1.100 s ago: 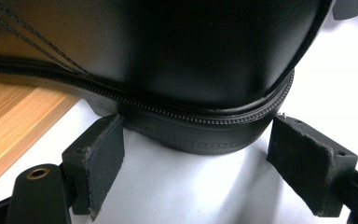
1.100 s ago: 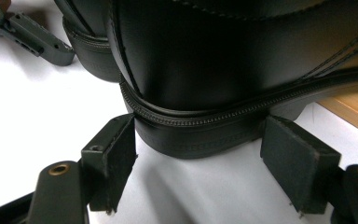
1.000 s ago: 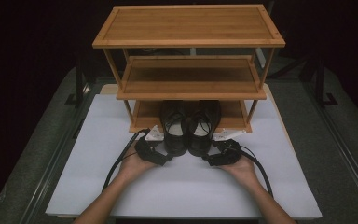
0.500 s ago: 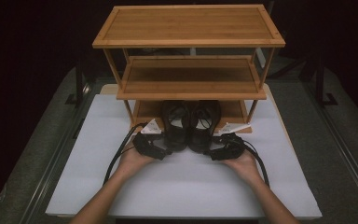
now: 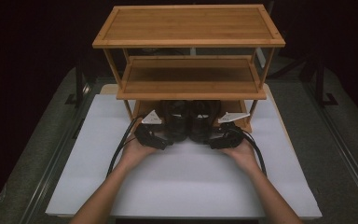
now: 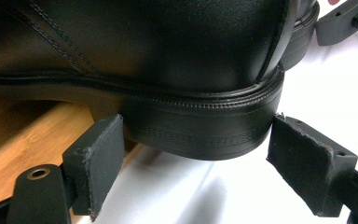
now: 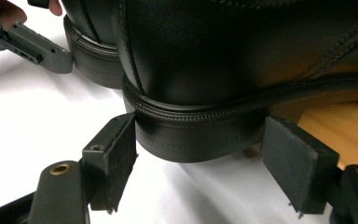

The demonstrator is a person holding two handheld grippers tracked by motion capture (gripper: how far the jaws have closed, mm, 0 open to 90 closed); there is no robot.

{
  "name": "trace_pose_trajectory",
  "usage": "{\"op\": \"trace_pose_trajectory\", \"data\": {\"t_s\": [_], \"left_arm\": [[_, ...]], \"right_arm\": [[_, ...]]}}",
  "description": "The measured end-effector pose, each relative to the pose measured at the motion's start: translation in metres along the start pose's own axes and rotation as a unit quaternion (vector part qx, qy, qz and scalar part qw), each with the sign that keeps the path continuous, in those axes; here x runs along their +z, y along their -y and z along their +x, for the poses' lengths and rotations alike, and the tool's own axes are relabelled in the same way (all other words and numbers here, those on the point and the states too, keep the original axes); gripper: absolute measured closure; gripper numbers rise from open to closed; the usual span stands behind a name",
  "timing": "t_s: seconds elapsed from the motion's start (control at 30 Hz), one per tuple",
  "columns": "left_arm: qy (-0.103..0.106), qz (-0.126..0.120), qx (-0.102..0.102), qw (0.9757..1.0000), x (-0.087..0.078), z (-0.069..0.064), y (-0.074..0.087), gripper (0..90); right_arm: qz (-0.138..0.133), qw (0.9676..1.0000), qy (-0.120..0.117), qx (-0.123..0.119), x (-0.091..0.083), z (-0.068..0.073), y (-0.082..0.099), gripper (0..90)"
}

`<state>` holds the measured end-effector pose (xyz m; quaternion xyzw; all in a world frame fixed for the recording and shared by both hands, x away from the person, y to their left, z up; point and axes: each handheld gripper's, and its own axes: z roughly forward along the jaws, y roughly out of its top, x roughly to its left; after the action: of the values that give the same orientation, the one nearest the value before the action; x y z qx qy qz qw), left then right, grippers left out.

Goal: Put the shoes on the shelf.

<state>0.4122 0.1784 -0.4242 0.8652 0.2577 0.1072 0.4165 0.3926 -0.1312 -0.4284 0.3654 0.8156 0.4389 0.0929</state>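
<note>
We work left to right. Left gripper (image 5: pixel 164 143): jaws spread around heel of left black boot (image 5: pixel 178 122), pads flanking sole, no clear press. Right gripper (image 5: pixel 213 143): same stance on right black boot (image 5: pixel 200 121). Both boots sit toes-in on bottom shelf of bamboo rack (image 5: pixel 189 39), heels overhanging white tabletop (image 5: pixel 186 177); we judge heel hold gives push control.

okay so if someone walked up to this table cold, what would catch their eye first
Probably the three-level bamboo rack standing at the far side of the white mat. Next, the pair of black shoes with toes on its lowest shelf and heels jutting toward the person. The left gripper and right gripper each straddle a heel, one per shoe.
</note>
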Motion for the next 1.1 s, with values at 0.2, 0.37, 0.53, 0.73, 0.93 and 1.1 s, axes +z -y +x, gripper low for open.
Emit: {"op": "trace_pose_trajectory", "data": {"t_s": [0.2, 0.37, 0.53, 0.73, 0.93, 1.1], "left_arm": [[-0.014, 0.007, 0.005, 0.9999, 0.007, 0.010, -0.008, 18.4], [-0.026, 0.017, 0.009, 0.9995, 0.015, 0.019, -0.012, 18.5], [-0.034, 0.018, -0.005, 0.9992, 0.027, 0.027, -0.014, 18.5], [-0.032, 0.020, -0.012, 0.9992, 0.038, 0.035, -0.011, 18.5], [-0.037, 0.032, -0.011, 0.9987, 0.042, 0.036, -0.006, 18.4], [-0.037, 0.034, -0.010, 0.9987, 0.043, 0.037, -0.006, 18.4]], "right_arm": [[-0.002, 0.9999, 0.012, 0.003, 0.007, -0.007, -0.007, 27.0], [-0.004, 0.9997, 0.023, 0.010, 0.016, -0.015, -0.010, 27.0], [-0.002, 0.9993, 0.037, 0.010, 0.025, -0.024, -0.016, 26.9], [0.000, 0.9987, 0.051, -0.001, 0.031, -0.030, -0.021, 26.8], [0.007, 0.9987, 0.050, 0.001, 0.035, -0.031, -0.018, 26.9], [0.014, 0.9988, 0.046, 0.011, 0.038, -0.033, -0.012, 26.3]]}}
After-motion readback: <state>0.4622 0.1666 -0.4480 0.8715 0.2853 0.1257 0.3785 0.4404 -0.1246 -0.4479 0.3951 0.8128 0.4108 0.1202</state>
